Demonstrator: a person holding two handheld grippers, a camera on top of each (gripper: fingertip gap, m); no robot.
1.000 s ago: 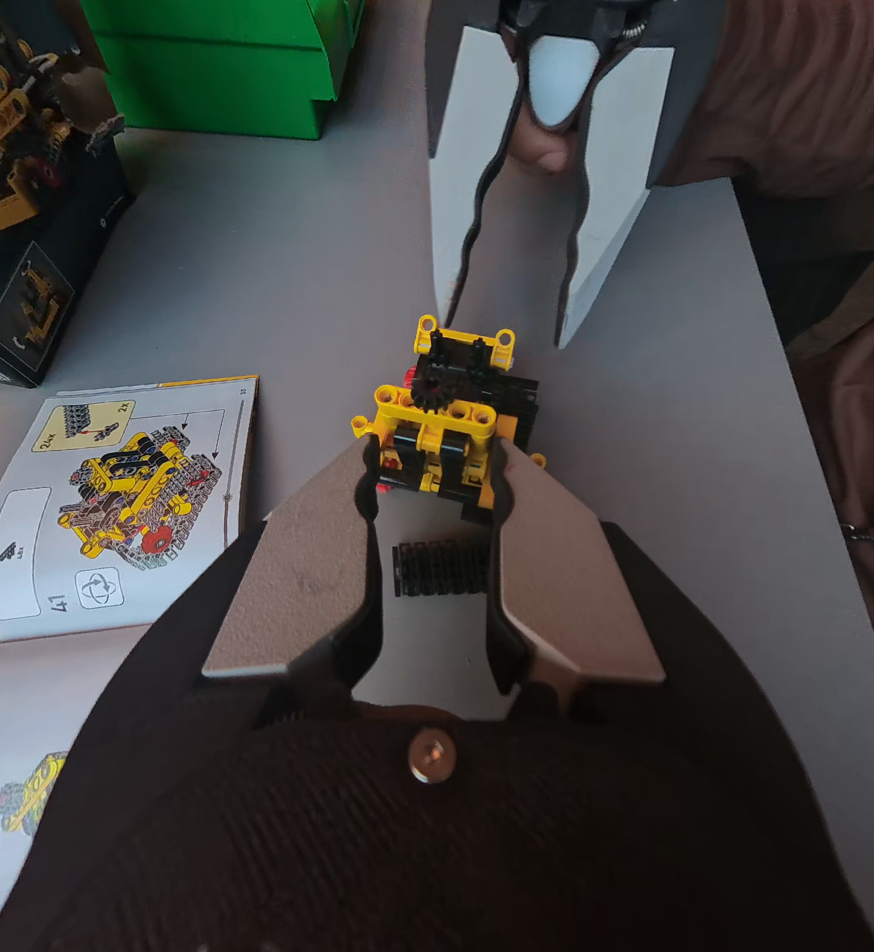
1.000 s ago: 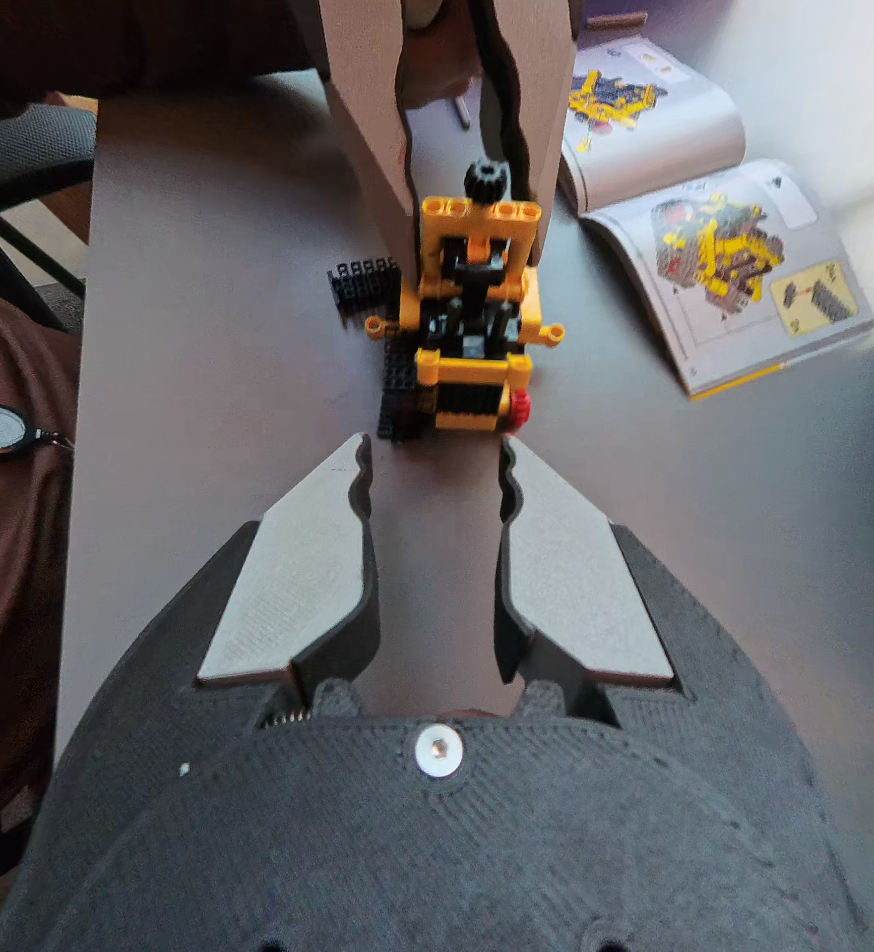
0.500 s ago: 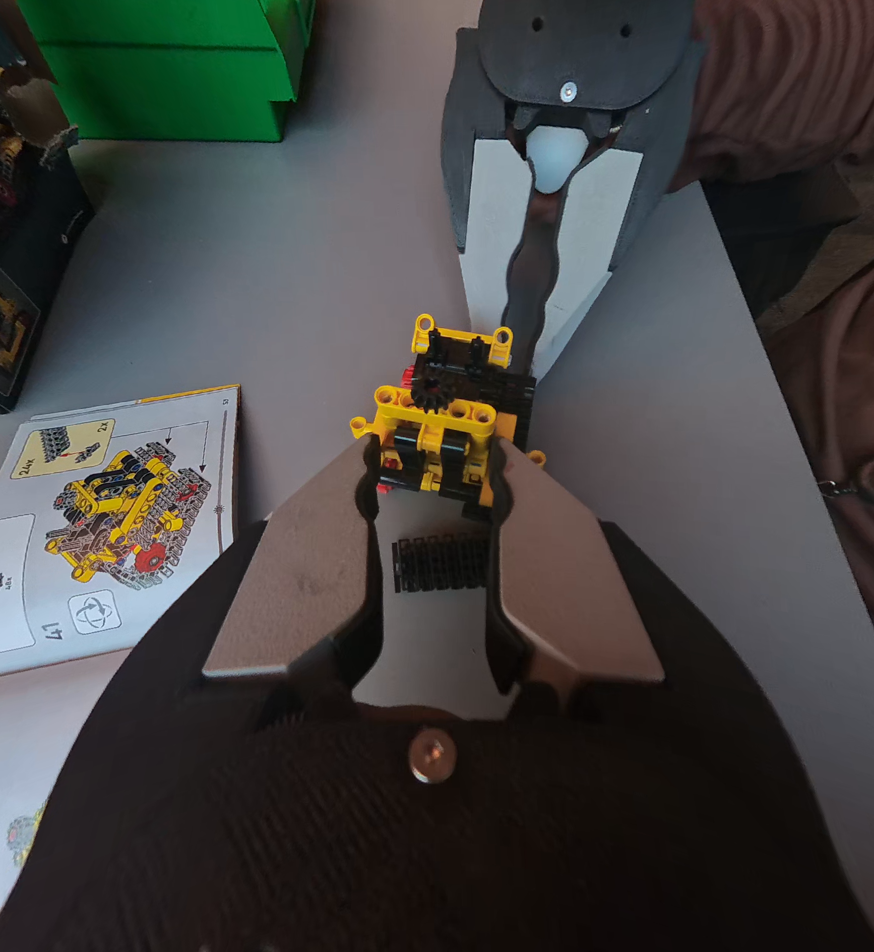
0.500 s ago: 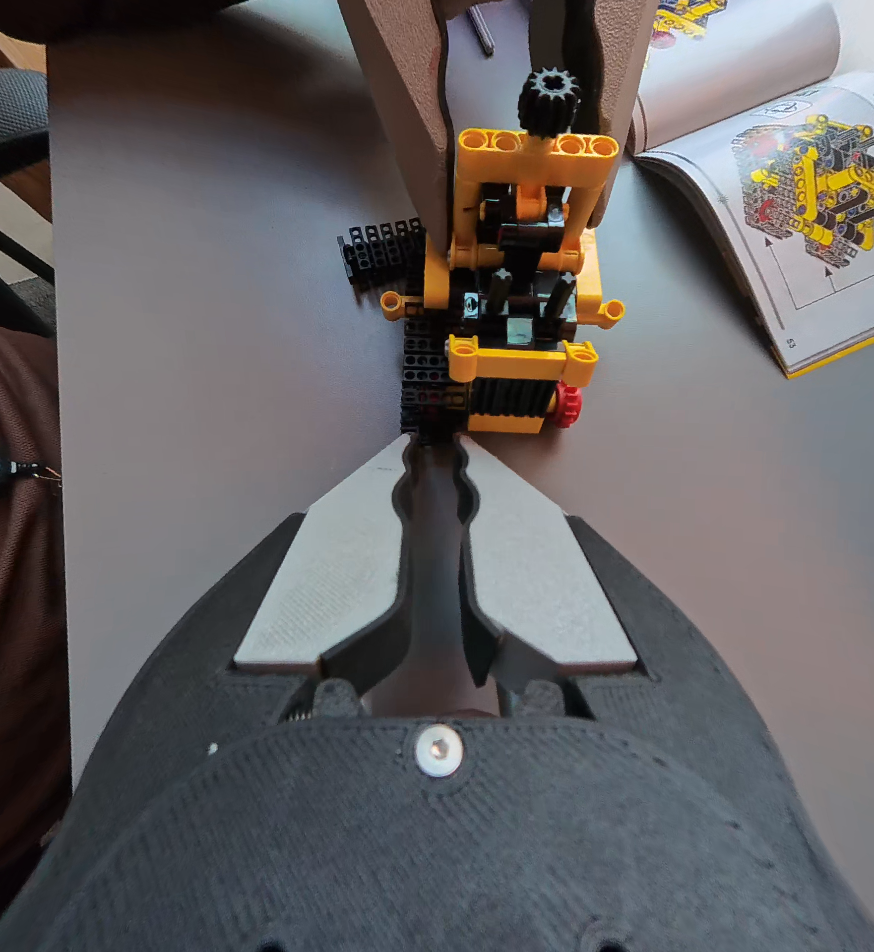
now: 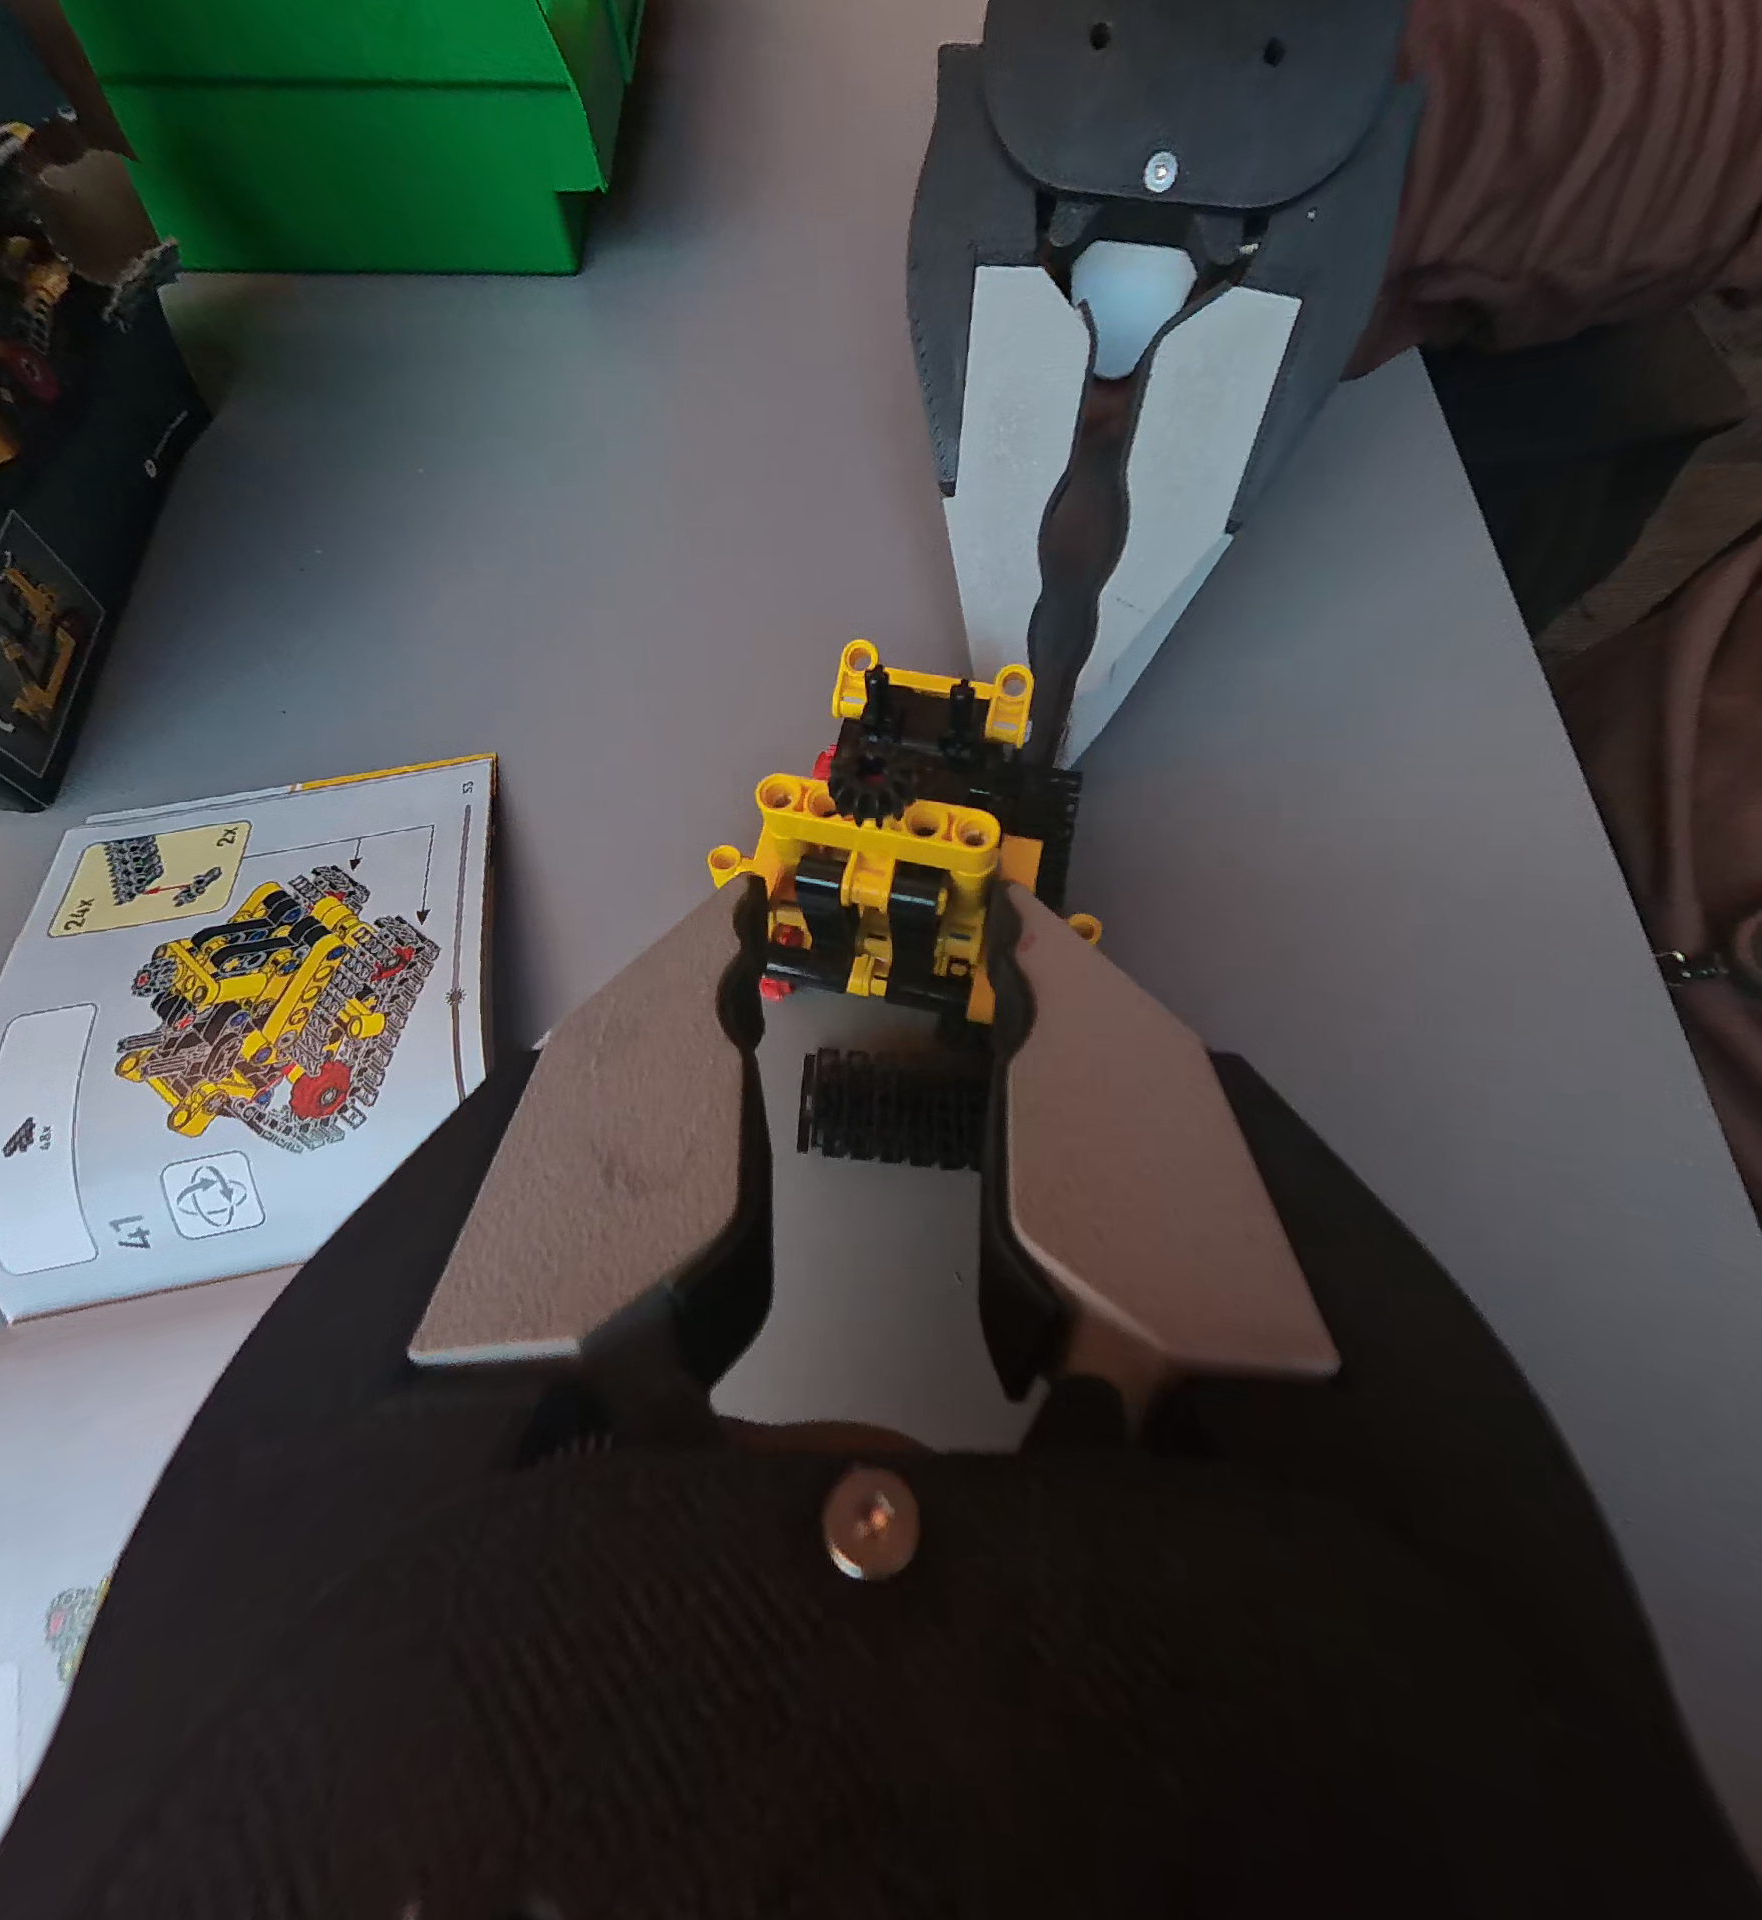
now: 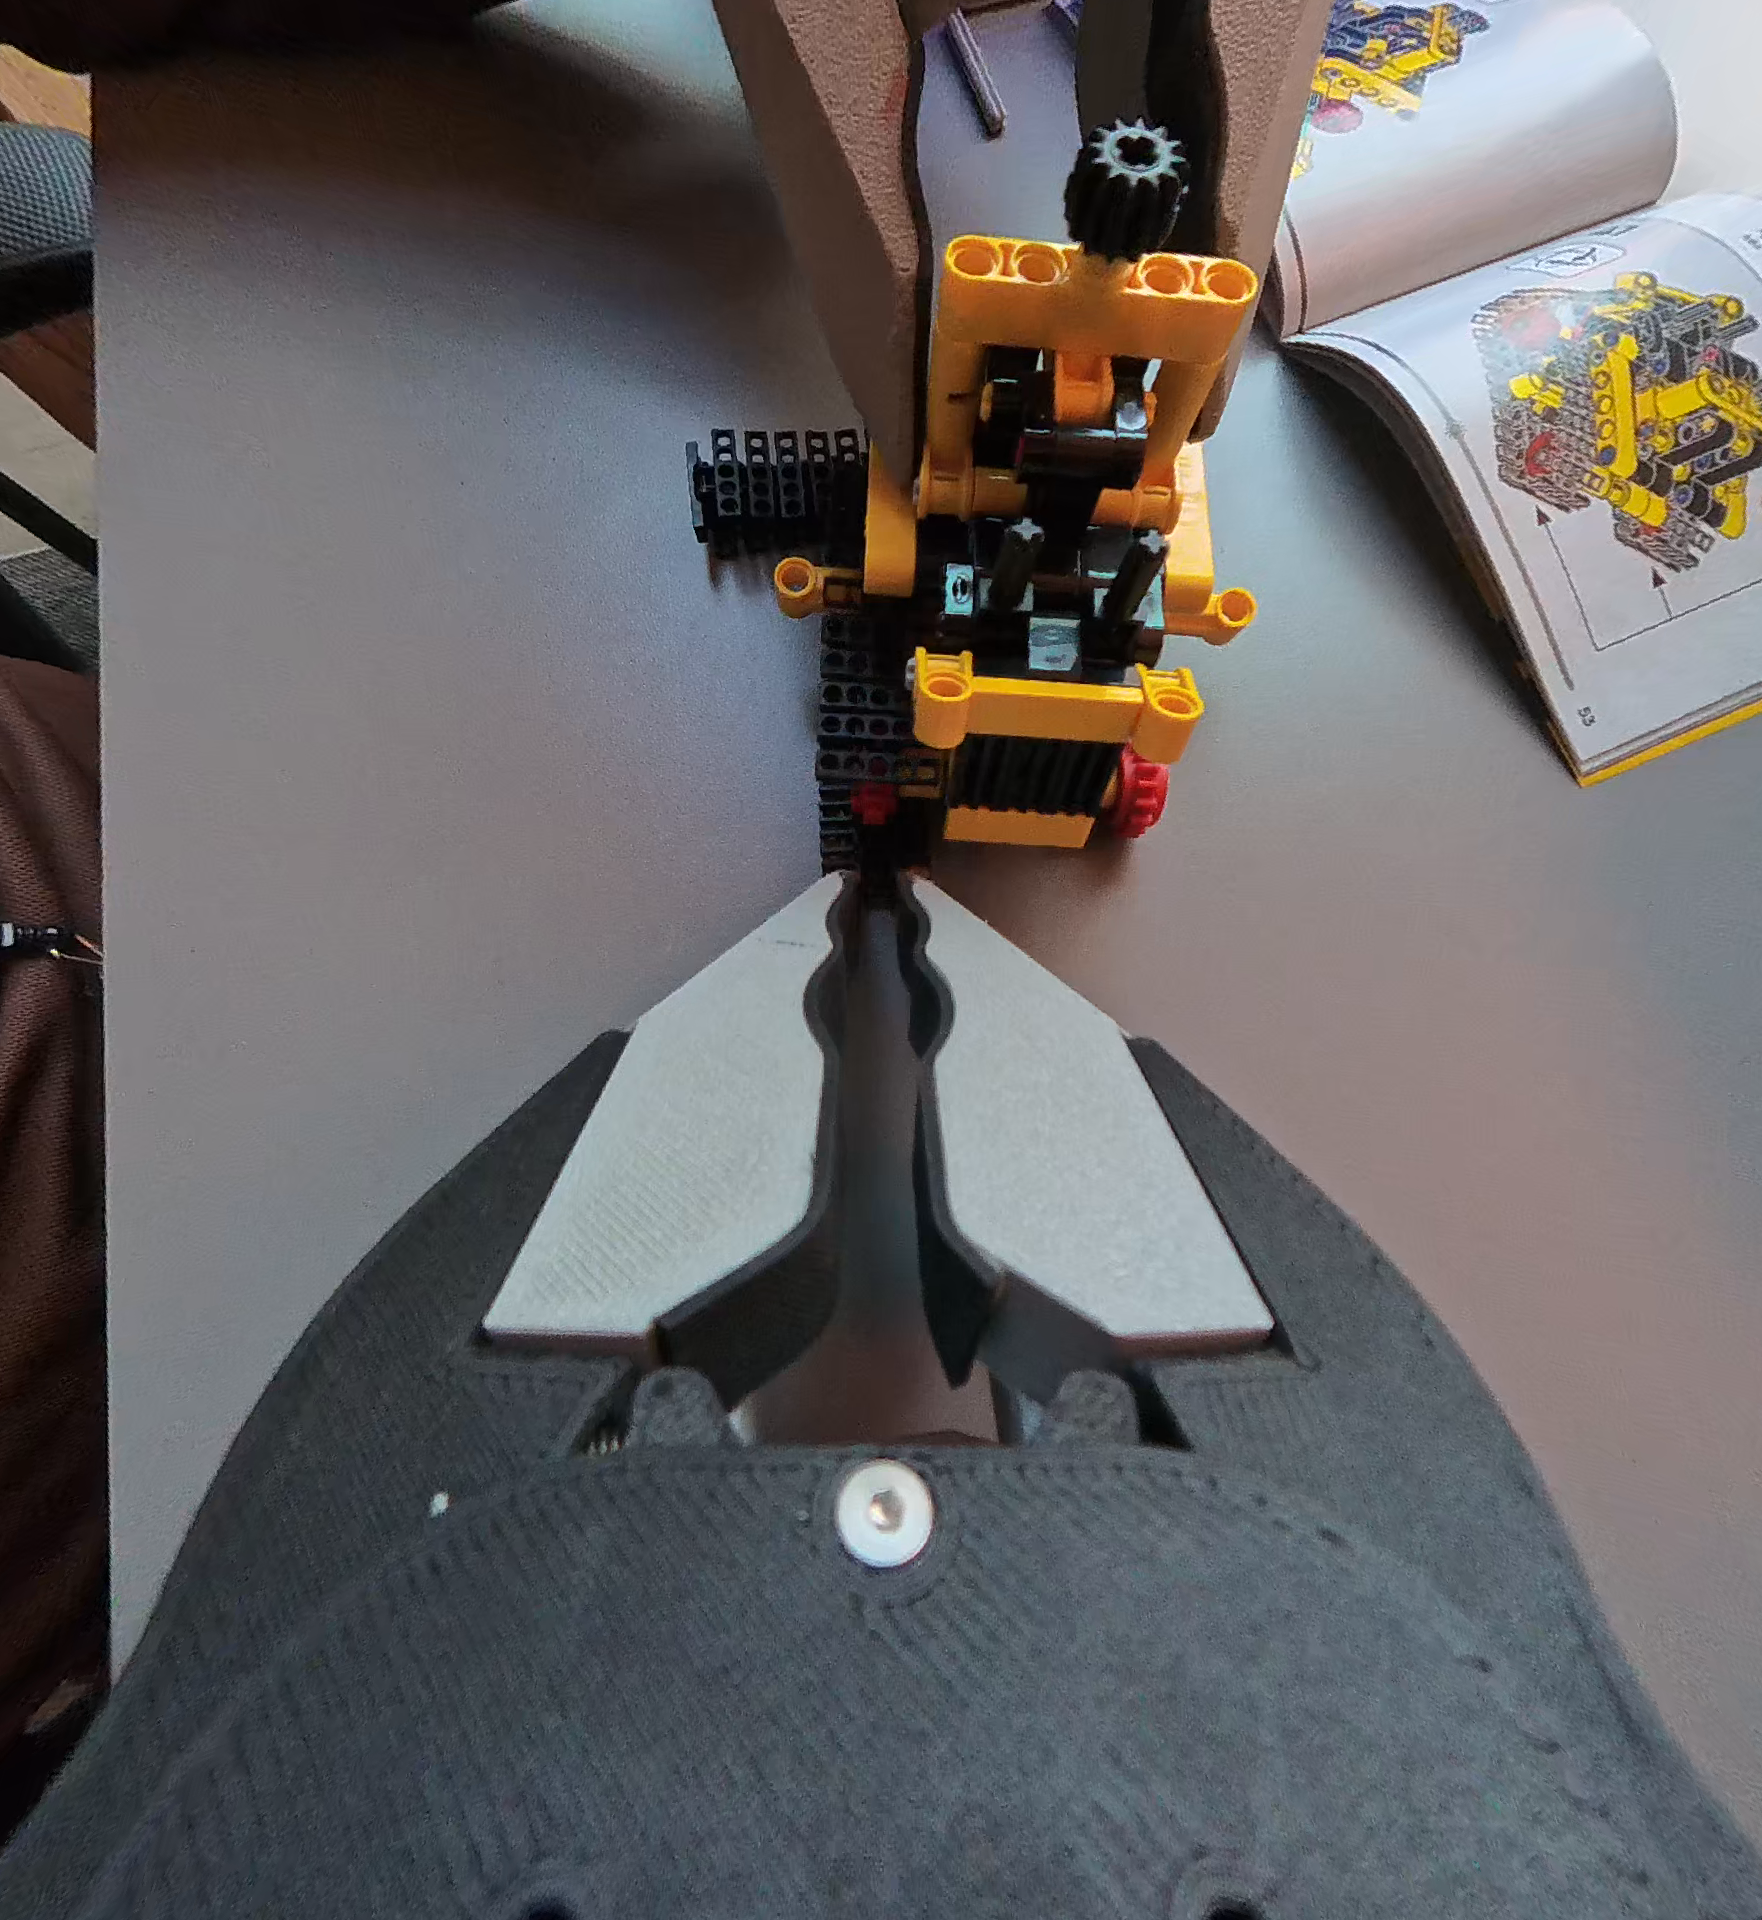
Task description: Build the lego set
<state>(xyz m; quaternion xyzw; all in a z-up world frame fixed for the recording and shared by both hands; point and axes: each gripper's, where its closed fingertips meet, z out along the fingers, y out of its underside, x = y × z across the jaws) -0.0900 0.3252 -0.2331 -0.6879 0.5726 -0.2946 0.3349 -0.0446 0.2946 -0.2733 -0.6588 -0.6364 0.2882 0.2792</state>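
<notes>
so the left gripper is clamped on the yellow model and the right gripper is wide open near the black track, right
Not quite: the right gripper is nearly shut at the black track, as the right wrist view shows. The left gripper does clamp the yellow model.

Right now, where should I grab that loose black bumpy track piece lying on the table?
Pinch the short black ridged plastic track strip across its narrow width, coming from above at its free end, away from the yellow-and-black brick model. It lies flat on the table, and the left tool crowds its other end.

surface: grey table (image 5: 565, 540) | carried: yellow-black lego model (image 5: 898, 873); loose black track strip (image 5: 887, 1107); open instruction booklet (image 5: 222, 1029); green box (image 5: 357, 135); black set box (image 5: 15, 436)
</notes>
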